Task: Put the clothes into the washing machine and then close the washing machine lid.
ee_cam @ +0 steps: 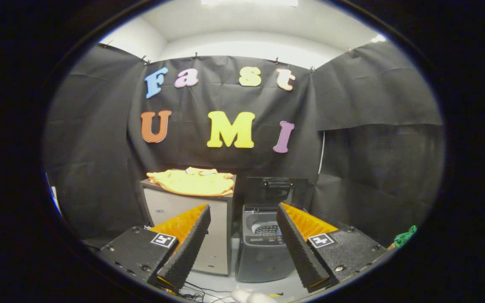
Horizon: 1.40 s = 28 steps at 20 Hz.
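Note:
A yellow garment [194,182] lies spread on top of a grey cabinet [183,210], well beyond my left finger. To the cabinet's right stands a small dark grey washing machine [261,252] with its lid [276,189] raised upright at the back and the drum [266,229] exposed. My gripper [242,212] is open, its two orange-and-black fingers [190,240] spread wide with nothing between them. The washer sits beyond the gap, nearer the right finger.
Black cloth walls close in the booth on the left, back and right. A green cloth [406,236] shows low by the right wall. Loose cables [202,291] lie on the white floor in front of the cabinet.

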Each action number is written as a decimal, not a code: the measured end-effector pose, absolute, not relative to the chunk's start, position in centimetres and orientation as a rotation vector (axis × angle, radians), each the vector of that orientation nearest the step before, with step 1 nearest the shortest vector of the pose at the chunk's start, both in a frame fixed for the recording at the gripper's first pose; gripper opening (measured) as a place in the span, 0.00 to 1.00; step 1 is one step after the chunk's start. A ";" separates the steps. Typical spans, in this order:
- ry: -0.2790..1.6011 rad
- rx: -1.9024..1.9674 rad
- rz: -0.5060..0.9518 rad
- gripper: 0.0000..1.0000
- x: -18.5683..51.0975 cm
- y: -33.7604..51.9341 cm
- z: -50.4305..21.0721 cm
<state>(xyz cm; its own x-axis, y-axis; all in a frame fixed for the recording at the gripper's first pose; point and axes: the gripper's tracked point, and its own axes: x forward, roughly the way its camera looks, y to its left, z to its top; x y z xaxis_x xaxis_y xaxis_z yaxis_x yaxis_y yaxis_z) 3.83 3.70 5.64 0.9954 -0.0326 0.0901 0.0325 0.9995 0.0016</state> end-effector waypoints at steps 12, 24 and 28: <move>-0.049 0.135 0.134 0.99 22.9 12.8 18.1; 0.260 0.118 0.209 0.99 43.2 23.2 14.0; 0.409 0.132 0.206 0.99 47.2 24.9 9.7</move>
